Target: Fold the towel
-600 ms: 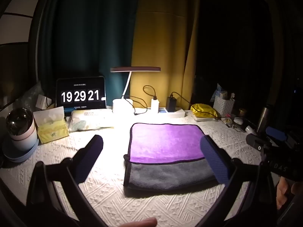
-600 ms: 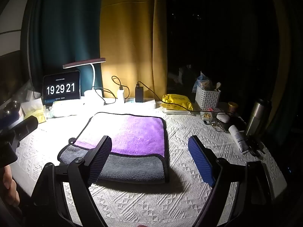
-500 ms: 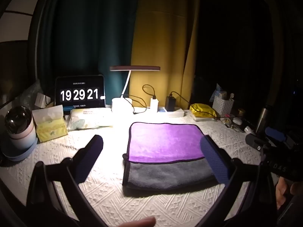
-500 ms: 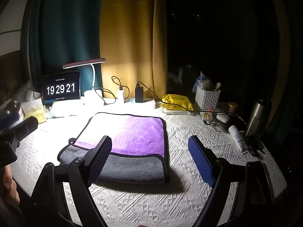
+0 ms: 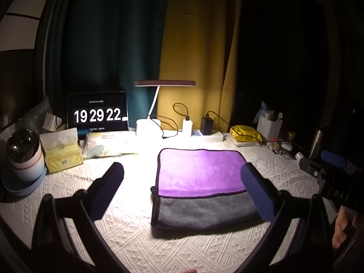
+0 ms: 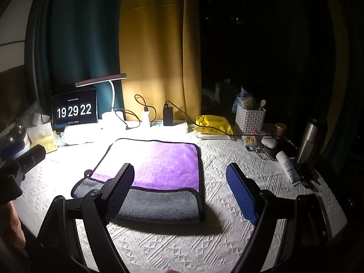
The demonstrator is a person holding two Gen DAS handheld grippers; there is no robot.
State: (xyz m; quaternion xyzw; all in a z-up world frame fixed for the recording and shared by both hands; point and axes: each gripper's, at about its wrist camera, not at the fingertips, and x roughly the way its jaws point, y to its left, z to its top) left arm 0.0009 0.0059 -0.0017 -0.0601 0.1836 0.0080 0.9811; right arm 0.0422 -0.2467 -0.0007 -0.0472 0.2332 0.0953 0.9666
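The towel [image 5: 200,175] lies folded on the white tablecloth, purple side on top with a grey strip along its near edge; it also shows in the right wrist view [image 6: 163,166]. My left gripper [image 5: 182,188] is open and empty, held above the table in front of the towel's left part. My right gripper [image 6: 179,186] is open and empty, held in front of the towel's right part. Neither touches the towel.
A desk lamp [image 5: 165,84], a clock tablet [image 5: 97,113], a tissue pack [image 5: 62,150] and a round device [image 5: 22,152] stand at the back left. A power strip [image 6: 168,124], yellow packet [image 6: 213,122], white basket [image 6: 249,115], steel flask [image 6: 310,140] and a tube [image 6: 287,167] are at the back right.
The left gripper view has shifted slightly; the clock went from 19:29:21 to 19:29:22. The towel has not moved and both grippers stay open.
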